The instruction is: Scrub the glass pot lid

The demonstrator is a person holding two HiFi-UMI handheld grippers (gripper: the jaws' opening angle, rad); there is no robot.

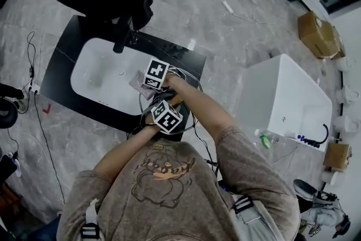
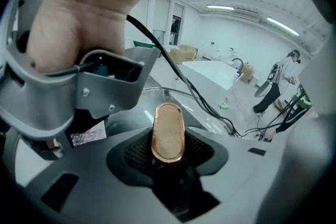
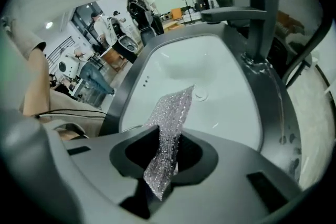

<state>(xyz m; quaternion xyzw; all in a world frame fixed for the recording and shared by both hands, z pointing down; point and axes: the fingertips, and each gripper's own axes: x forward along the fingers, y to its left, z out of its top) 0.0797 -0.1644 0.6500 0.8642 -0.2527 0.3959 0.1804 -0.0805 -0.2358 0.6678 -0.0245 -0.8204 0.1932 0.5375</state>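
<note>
With left tongs (image 2: 168, 161) clamped on the knob (image 2: 168, 132), hold the glass pot lid (image 2: 137, 115) steady at the sink's (image 3: 215, 78) near rim; bring right tongs (image 3: 165, 165), pinching the glittery scrub cloth (image 3: 170, 113), flat onto the glass, rubbing in overlapping circles

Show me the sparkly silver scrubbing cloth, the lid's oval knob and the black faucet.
Sparkly silver scrubbing cloth (image 3: 169, 123): right gripper view, its middle.
Copper-rimmed oval tan lid knob (image 2: 168, 134): left gripper view, its flat top.
Black faucet (image 3: 261, 34): right gripper view, its upright stem.
</note>
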